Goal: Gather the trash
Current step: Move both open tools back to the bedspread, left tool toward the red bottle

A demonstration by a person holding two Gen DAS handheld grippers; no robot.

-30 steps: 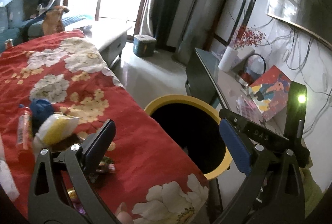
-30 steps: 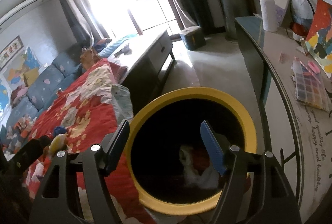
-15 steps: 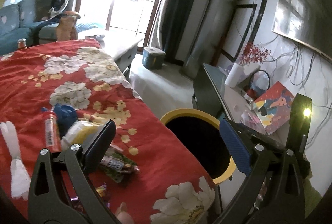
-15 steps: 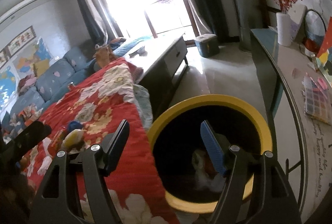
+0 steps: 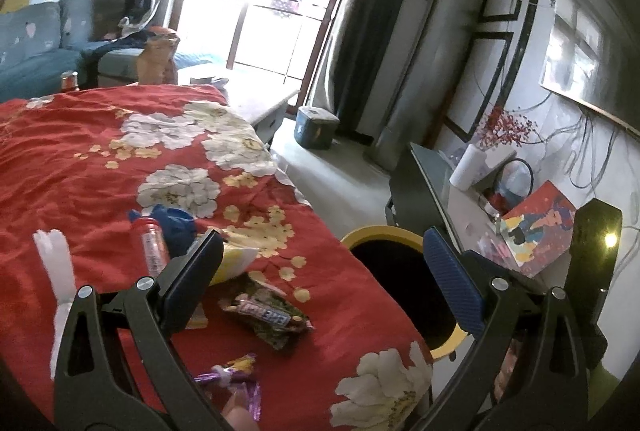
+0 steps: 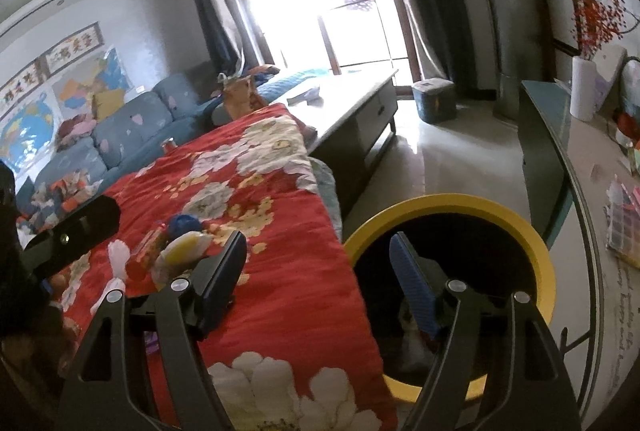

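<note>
A: What has moved?
B: Both views have swung from the yellow-rimmed bin [image 6: 448, 203] toward the red floral cloth [image 5: 100, 159].
A: The tongs?
B: Left gripper [image 5: 324, 271] and right gripper [image 6: 320, 259] gape wide, nothing between them.
A: The trash?
B: A dark snack wrapper [image 5: 266, 315], purple wrapper [image 5: 236, 379], small bottle [image 5: 152, 247] and white tissue [image 5: 56, 267] lie on the cloth, beside the bin.

Both tools share one build: the left gripper [image 5: 323, 265] and right gripper [image 6: 318, 265] have black plastic arms with triangular cut-outs and round silver screws at the pivots. Each carries ribbed blue pads on the inner faces of its jaws. The other unit's black body shows at each frame's edge, one with a small lit lamp.
</note>
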